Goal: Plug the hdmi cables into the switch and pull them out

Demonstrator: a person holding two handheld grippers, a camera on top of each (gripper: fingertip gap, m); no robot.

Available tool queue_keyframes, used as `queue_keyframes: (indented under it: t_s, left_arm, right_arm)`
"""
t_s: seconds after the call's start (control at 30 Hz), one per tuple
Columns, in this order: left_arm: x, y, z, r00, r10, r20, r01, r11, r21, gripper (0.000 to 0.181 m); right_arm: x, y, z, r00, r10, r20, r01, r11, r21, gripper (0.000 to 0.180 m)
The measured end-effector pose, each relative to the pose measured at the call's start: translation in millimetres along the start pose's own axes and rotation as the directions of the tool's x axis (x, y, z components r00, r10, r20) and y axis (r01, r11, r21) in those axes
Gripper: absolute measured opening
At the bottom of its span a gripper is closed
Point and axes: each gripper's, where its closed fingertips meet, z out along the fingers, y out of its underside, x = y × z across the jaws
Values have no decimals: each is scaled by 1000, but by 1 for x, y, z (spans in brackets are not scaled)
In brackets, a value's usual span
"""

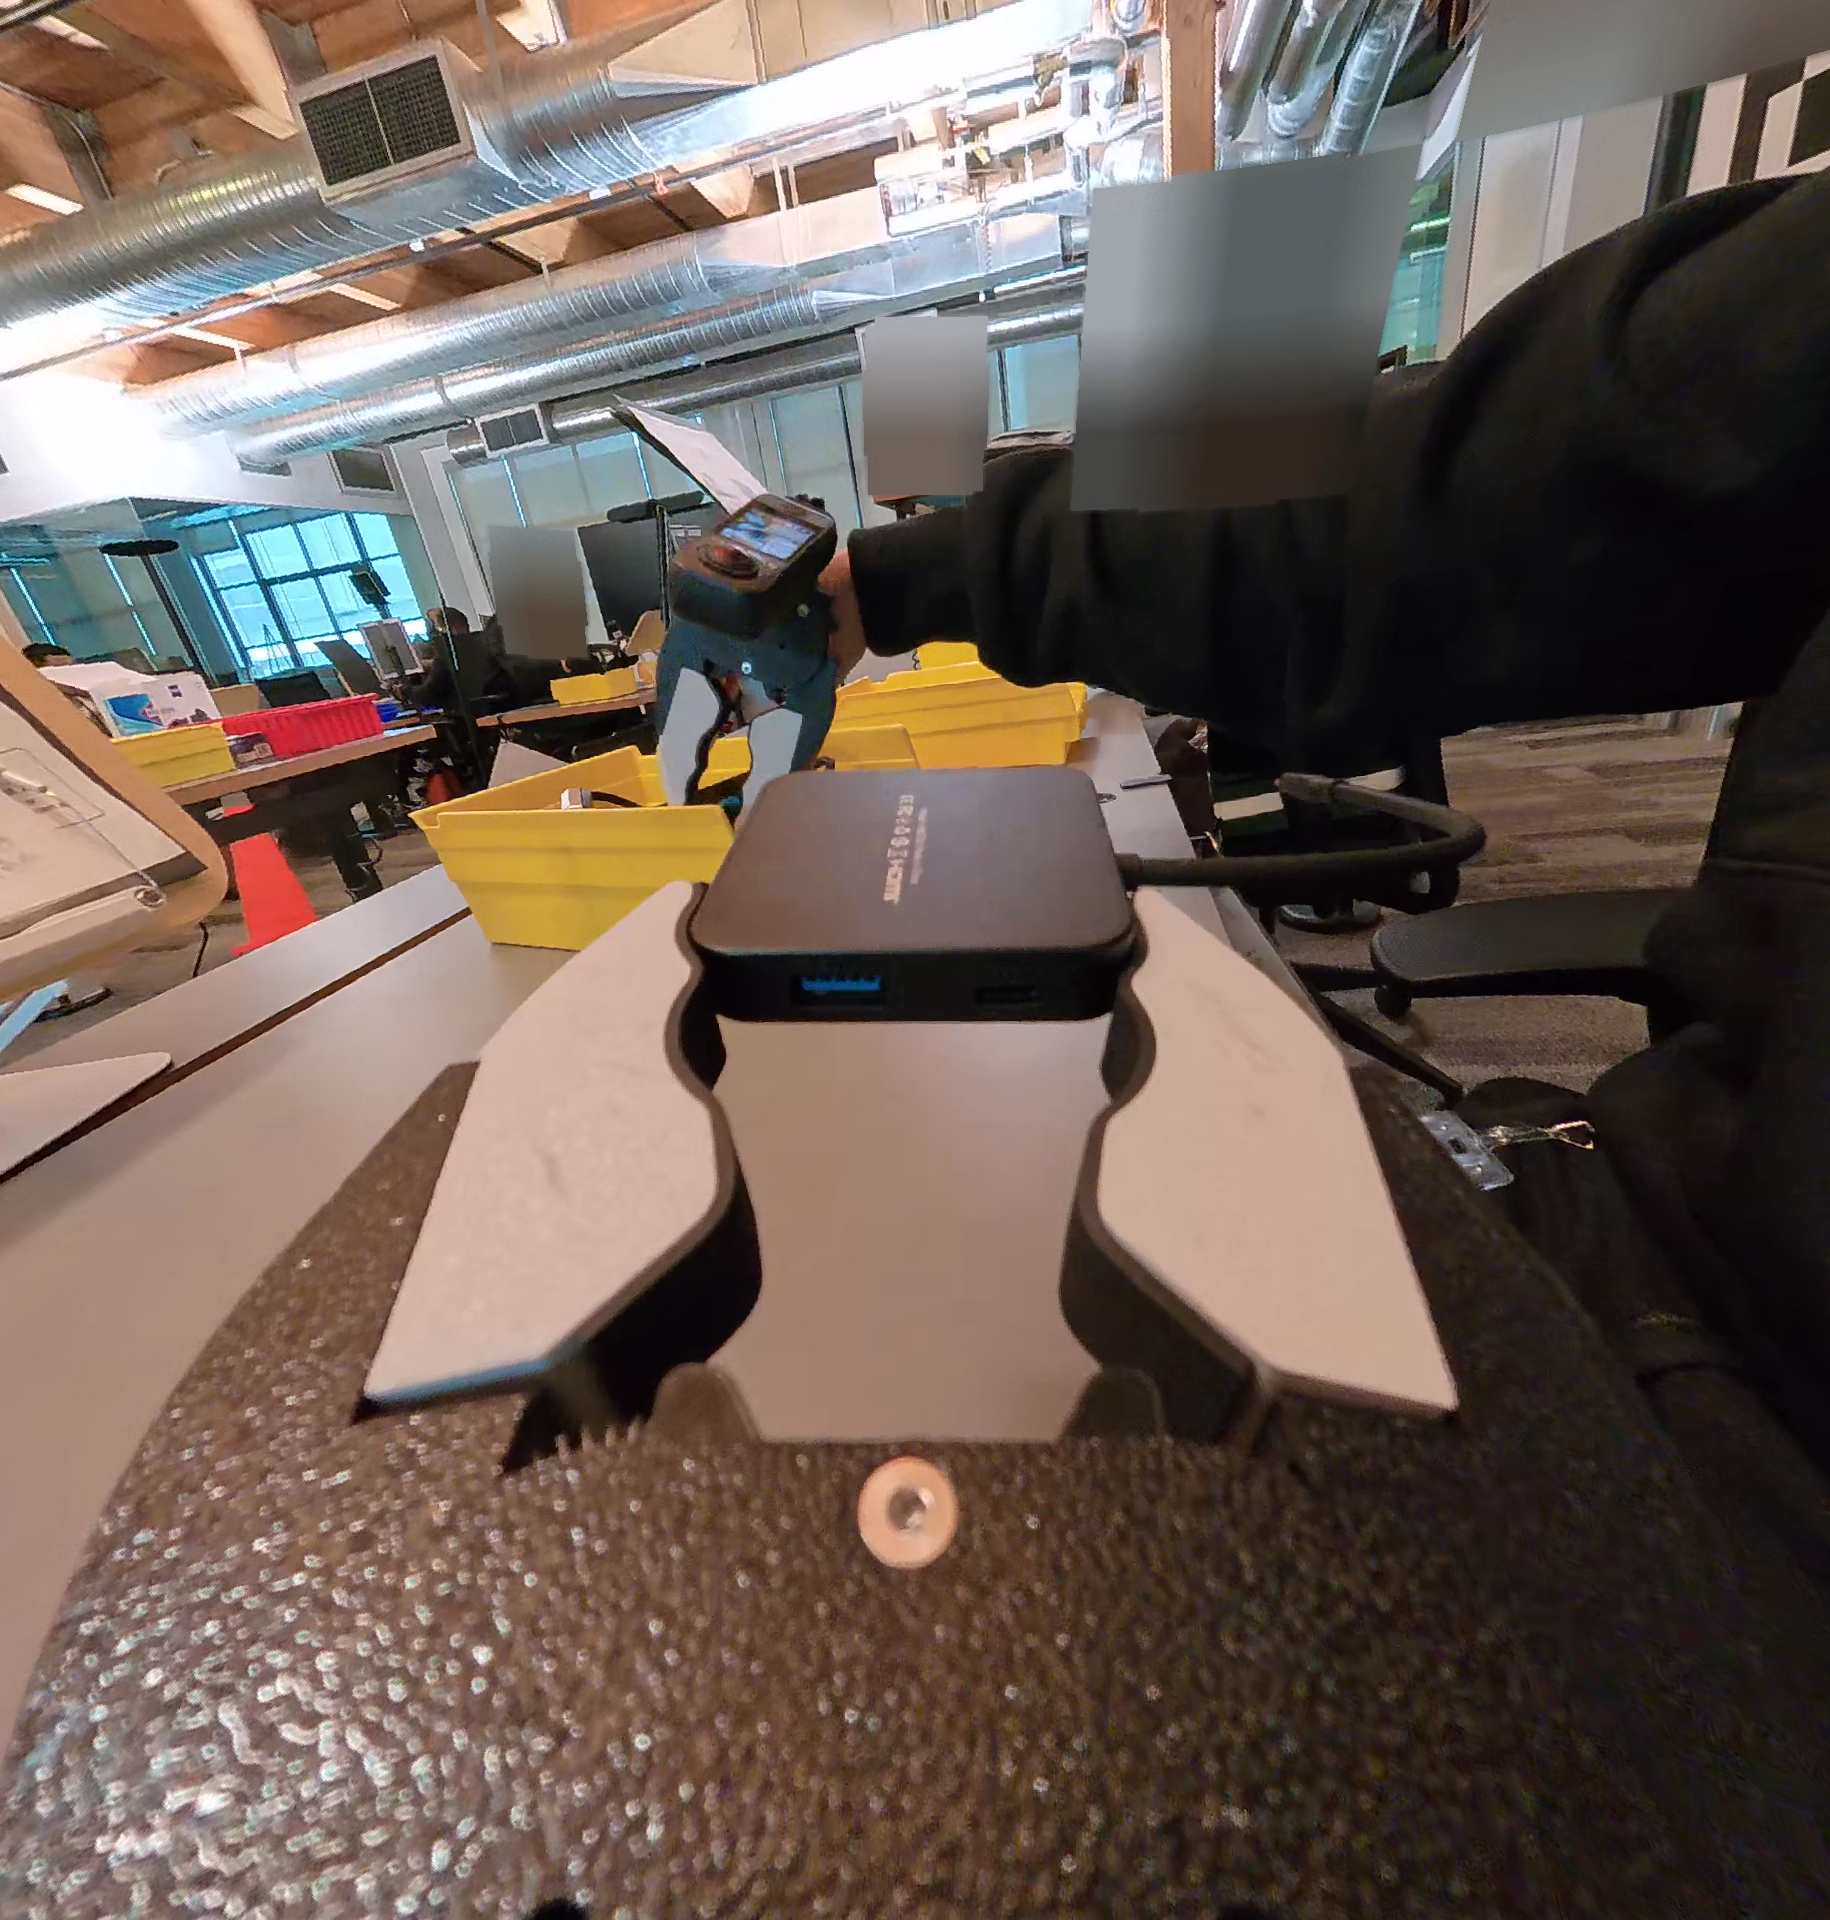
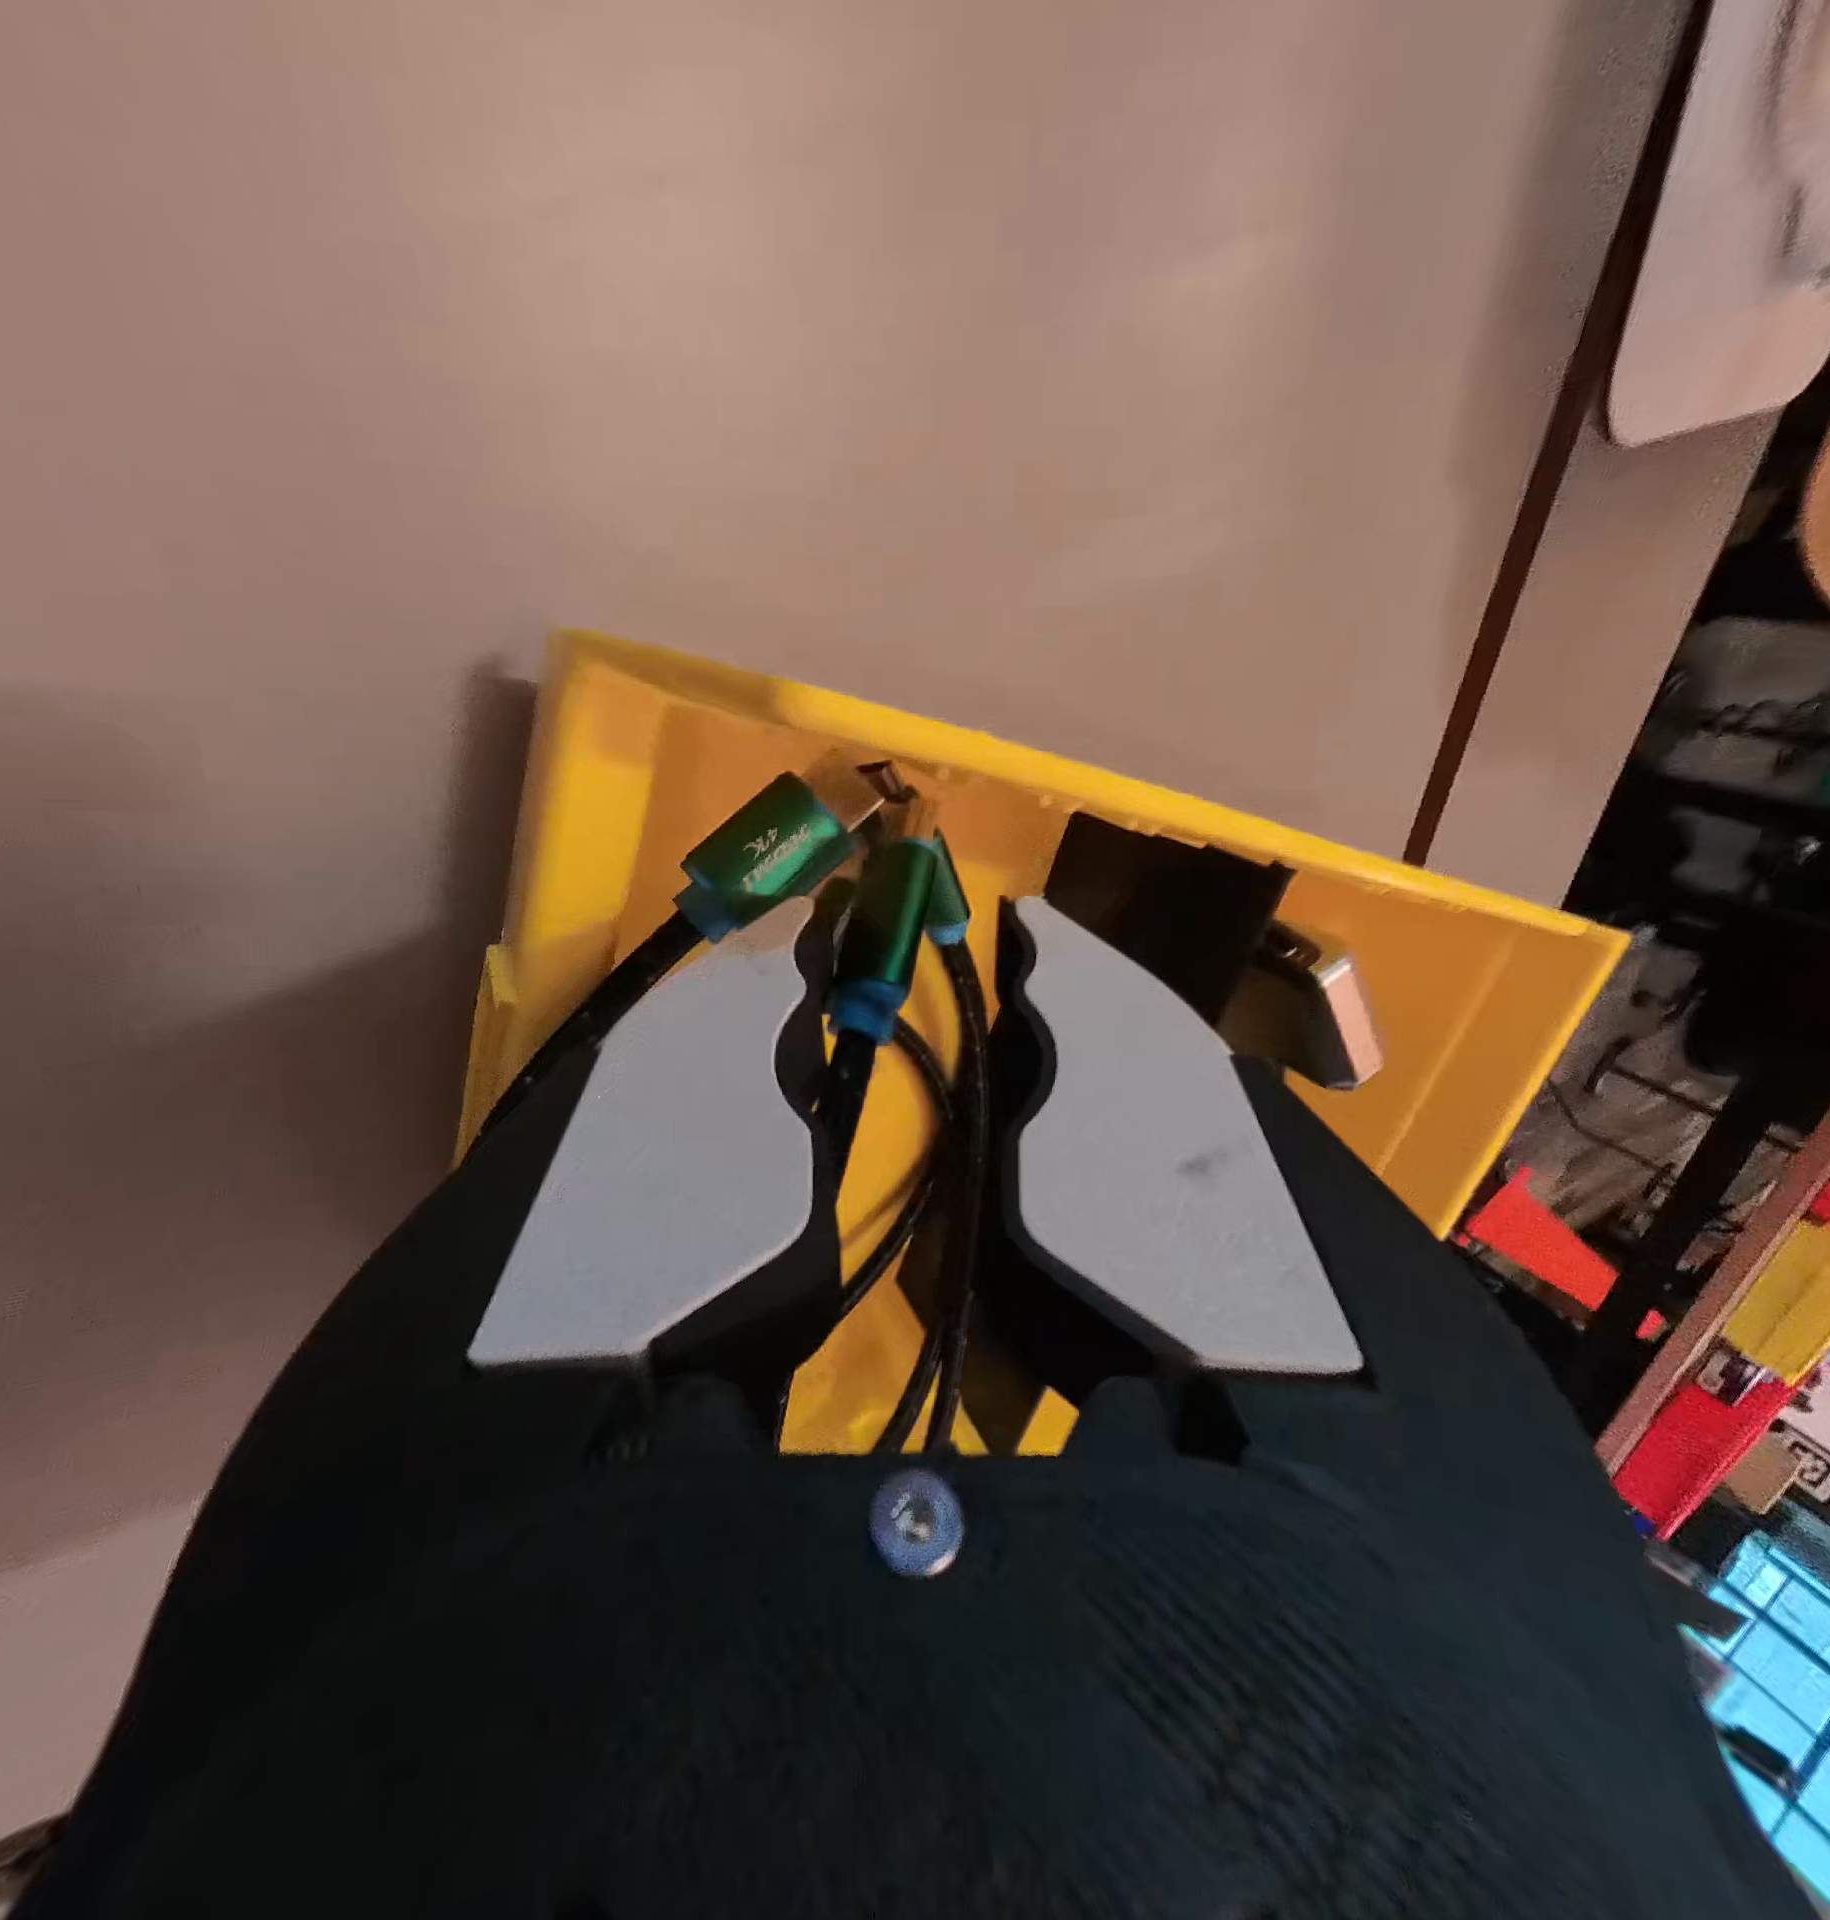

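Between the two grey fingers of the left gripper (image 1: pixel 911 935) sits the black switch (image 1: pixel 916 868), a flat rounded box lying on the grey table (image 1: pixel 215 1195). The fingertips press against its two near corners, so the gripper is clamped on the switch. Its near face shows a blue port on the left and a dark slot on the right. A thick black cable (image 1: pixel 1337 847) leaves the switch's right side and loops off past the table edge toward a black office chair (image 1: pixel 1513 945).

Just beyond the switch, the right gripper (image 1: pixel 724 774) points down into a yellow bin (image 1: pixel 578 862), held by a hand (image 1: pixel 840 603) in a black sleeve (image 1: pixel 1254 613). In its own wrist view the right gripper (image 2: pixel 906 914) hovers above that yellow bin (image 2: pixel 1410 1060) with its fingers parted, gripping nothing. Between and just past the fingertips lie the hdmi cables (image 2: pixel 880 945): green metal plugs with blue collars on braided black leads that run back under the gripper. One plug (image 2: pixel 771 857) lies to the left of the left fingertip, another stands in the gap, and a third is partly hidden behind it. Whether the fingers touch any plug cannot be told through the blur. At the bin's right side rests a black block (image 2: pixel 1160 914) with a silver adapter (image 2: pixel 1326 1029) beside it.

Farther off on the table in the left wrist view stand more yellow bins (image 1: pixel 963 712) and a red one (image 1: pixel 308 727).
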Motion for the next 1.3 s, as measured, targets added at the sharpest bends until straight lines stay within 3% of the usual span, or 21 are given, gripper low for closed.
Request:
queue_keyframes:
  t_s: [0.23,0.3,0.43,0.57,0.67,0.83,0.97,1.1,1.17,1.2,1.3]
  left_arm:
    - [2,-1,1,1000,-7,-11,7,1000,10,72]
    - [2,-1,2,1000,-9,-14,9,1000,11,72]
    - [5,-2,5,1000,-8,-23,9,1000,12,72]
    - [7,-4,6,1000,-2,-28,3,1000,14,72]
    - [9,-6,6,1000,-1,-31,2,1000,21,72]
    - [10,-9,5,999,3,-38,-3,1000,22,72]
    - [12,-9,7,998,-12,-56,14,999,42,72]
    - [17,-5,12,997,-10,-72,11,1000,22,72]
    - [19,-4,14,997,-6,-79,7,1000,10,72]
    - [20,-3,15,997,-6,-82,6,1000,7,72]
    - [20,-3,15,997,-9,-81,9,1000,8,72]
  right_arm:
    - [-12,-6,-31,993,91,81,-92,996,16,56]
    - [-17,-8,-40,986,127,111,-131,991,31,57]
    - [-15,5,-41,988,147,41,-146,989,-28,59]
    - [-21,-9,-56,981,190,24,-191,981,44,57]
    - [-45,-28,-69,975,200,95,-209,973,95,57]
    - [-112,14,-57,981,106,164,-84,987,-135,49]
    - [-134,38,-37,990,82,118,-66,989,-130,43]
    - [-127,58,-22,1000,11,-17,-14,984,-179,37]
    - [-116,62,-18,996,-2,-90,-16,981,-193,19]
    - [-117,62,-17,996,16,-85,-32,981,-190,6]
    - [-120,59,-22,997,71,-31,-75,981,-176,6]
